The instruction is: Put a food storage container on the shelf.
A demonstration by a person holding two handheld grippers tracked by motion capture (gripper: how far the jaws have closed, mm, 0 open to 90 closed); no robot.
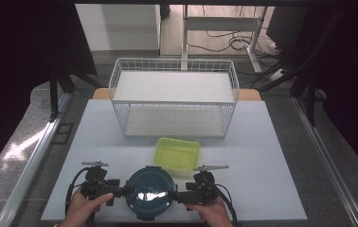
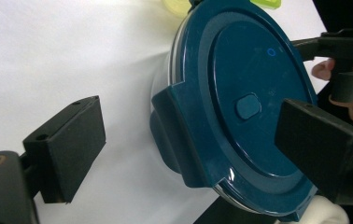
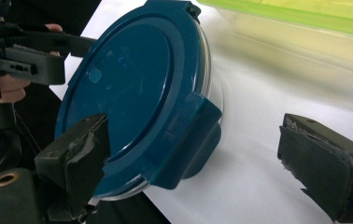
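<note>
A round container with a dark blue clip-on lid (image 1: 149, 191) stands at the table's front edge between my two grippers. My left gripper (image 1: 122, 191) is at its left side and open. In the left gripper view its jaws straddle the lid's side latch flap (image 2: 177, 135), one jaw over the lid top (image 2: 254, 93). My right gripper (image 1: 178, 195) is at the container's right side, also open. There its jaws span the opposite latch flap (image 3: 191, 140), one jaw over the lid (image 3: 123, 79). A yellow-green plastic tub (image 1: 177, 153) sits just behind the blue container.
A white two-tier wire basket (image 1: 174, 97) stands at the back middle of the white table (image 1: 262, 156). The person's hands hold the grippers at the front edge. Metal rails run along both sides of the table.
</note>
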